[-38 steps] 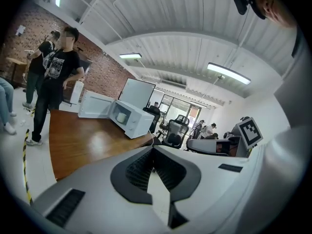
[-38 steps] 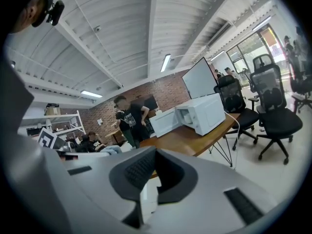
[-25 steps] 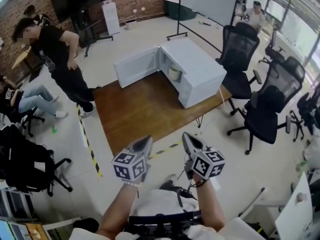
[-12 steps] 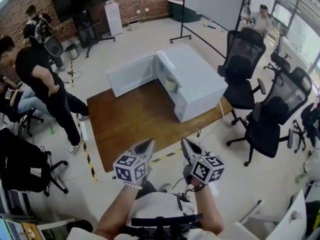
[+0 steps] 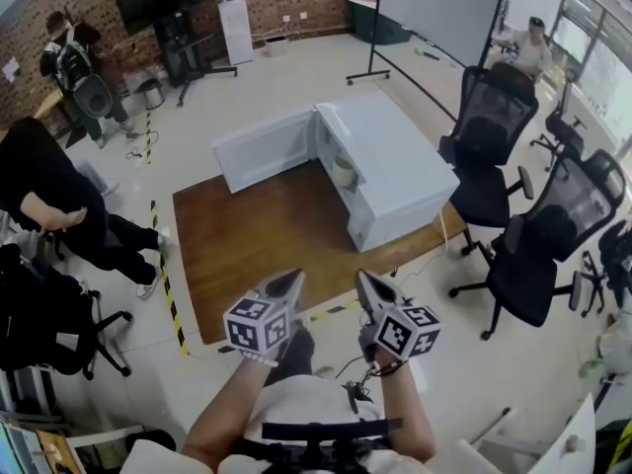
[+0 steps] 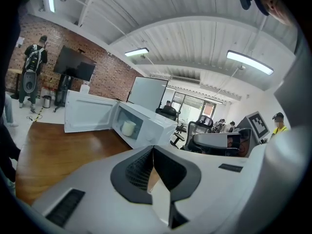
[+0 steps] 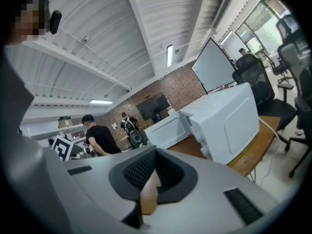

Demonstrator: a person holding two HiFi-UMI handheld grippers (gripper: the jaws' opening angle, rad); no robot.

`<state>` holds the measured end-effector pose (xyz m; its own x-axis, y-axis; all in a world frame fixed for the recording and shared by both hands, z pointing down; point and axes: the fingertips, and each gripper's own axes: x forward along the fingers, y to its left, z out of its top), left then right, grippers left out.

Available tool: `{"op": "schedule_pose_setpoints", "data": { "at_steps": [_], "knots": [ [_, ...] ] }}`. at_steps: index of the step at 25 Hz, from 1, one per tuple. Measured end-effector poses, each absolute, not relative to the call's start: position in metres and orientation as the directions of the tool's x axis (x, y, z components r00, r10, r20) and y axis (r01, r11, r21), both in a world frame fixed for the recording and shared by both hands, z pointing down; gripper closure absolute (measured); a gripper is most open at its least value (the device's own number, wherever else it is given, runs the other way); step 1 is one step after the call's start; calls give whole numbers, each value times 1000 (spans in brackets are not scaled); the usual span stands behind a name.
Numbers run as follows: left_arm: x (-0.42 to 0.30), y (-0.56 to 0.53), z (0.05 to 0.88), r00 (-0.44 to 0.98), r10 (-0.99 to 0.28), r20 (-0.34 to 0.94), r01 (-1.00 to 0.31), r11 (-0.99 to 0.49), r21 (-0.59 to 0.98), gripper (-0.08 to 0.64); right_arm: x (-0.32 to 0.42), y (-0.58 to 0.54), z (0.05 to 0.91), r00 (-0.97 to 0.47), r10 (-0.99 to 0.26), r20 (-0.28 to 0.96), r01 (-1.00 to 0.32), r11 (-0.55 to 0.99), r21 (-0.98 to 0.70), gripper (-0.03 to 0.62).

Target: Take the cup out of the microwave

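A white microwave (image 5: pixel 400 161) stands at the far right of a brown wooden table (image 5: pixel 262 240), its door (image 5: pixel 262 148) swung wide open to the left. A pale cup (image 5: pixel 343 172) sits upright inside the cavity; the left gripper view also catches the cup (image 6: pixel 128 127) in the open microwave (image 6: pixel 151 123). My left gripper (image 5: pixel 292 277) and right gripper (image 5: pixel 361 278) hover side by side over the table's near edge, well short of the microwave. Both are shut and hold nothing. The right gripper view shows the microwave's side (image 7: pixel 226 118), with the cup hidden.
Black office chairs (image 5: pixel 494 131) crowd the table's right side. A person in black (image 5: pixel 44 200) bends over at the left, by another chair (image 5: pixel 49 319). Yellow-black floor tape (image 5: pixel 168 289) runs along the table's left. A whiteboard (image 5: pixel 439 8) stands behind.
Both grippers have come forward together, so the table's near edge now lies under them. The person in black has walked off to the left.
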<state>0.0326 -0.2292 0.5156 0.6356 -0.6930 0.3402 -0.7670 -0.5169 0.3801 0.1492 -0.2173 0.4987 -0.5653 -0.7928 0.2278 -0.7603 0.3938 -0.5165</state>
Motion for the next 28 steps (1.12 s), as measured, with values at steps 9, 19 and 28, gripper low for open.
{"op": "schedule_pose_setpoints", "data": {
  "at_steps": [9,19,28],
  "knots": [
    [37,-301,526,644,-682,348,-763,-534,364,538,160,-270,477,-499,-822,274,-824,351,-445,586],
    [61,-405,552,654,-644,397,-757,-560,337,287,163,-351,456,-476,-841,258,-837,343,-427,586],
    [96,-493,590,679,-594,433,-724,-641,256,115,164,-403,453,-466,-836,290,-854,339,-394,586]
  ]
}}
